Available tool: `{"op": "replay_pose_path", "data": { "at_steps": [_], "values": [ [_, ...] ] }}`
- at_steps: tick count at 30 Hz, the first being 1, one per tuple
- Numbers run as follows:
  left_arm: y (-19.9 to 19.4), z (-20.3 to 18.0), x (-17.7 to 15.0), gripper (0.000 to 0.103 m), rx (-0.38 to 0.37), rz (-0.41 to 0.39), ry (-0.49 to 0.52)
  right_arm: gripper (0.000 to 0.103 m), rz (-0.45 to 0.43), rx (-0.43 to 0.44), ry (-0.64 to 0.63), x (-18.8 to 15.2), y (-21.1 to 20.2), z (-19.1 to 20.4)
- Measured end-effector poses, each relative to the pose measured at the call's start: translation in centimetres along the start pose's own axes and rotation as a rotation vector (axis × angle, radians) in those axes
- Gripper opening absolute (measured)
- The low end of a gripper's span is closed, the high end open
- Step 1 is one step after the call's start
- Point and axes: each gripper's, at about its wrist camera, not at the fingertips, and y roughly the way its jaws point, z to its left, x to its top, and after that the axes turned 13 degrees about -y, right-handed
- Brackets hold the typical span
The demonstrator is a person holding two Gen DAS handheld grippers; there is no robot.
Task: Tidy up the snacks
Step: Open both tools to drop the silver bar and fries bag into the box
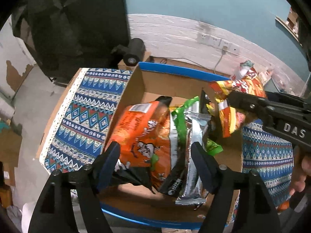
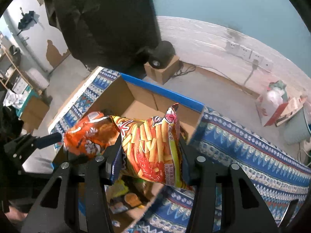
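Observation:
A cardboard box with a blue rim [image 1: 182, 70] [image 2: 161, 90] stands on a patterned tablecloth and holds several snack packs. An orange snack bag [image 1: 143, 134] [image 2: 91, 136] lies on top of them, next to green and silver packs [image 1: 192, 136]. My left gripper [image 1: 155, 155] hangs over the box, open, with the orange bag between its fingers [image 1: 109, 155]. My right gripper [image 2: 149, 155] [image 1: 243, 104] is shut on a red and yellow shrimp-stick bag [image 2: 153, 145] [image 1: 237, 89], held above the box's right side.
The blue patterned tablecloth [image 1: 83, 116] [image 2: 243, 155] covers the table around the box. A black cylinder on a small carton [image 2: 161, 58] sits behind it. Wall sockets with a cable [image 1: 219, 42] and a bag of items on the floor [image 2: 276, 101] are at the right.

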Motion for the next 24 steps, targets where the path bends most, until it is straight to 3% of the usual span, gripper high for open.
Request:
{"op": "replay_pose_path", "data": {
  "at_steps": [11,14,20,24],
  "values": [
    [-1.5,0.3,0.5,0.08,0.048,-0.064,0.01,0.052,-0.013,0.063,0.022,1.9,2.2,1.0],
    [-1.8,0.6,0.5,0.08,0.047,-0.068,0.004,0.065,-0.016,0.08,0.01,2.0,2.1,1.2],
    [-2.4,0.5,0.4,0.081,0.049,-0.077,0.005,0.071,-0.045,0.048,-0.001,2.1,0.2,1.0],
    [-3.1,0.0,0.3,0.088,0.069,-0.11,0.025,0.078,-0.062,0.001,0.005,1.6,-1.8,0.8]
  ]
}}
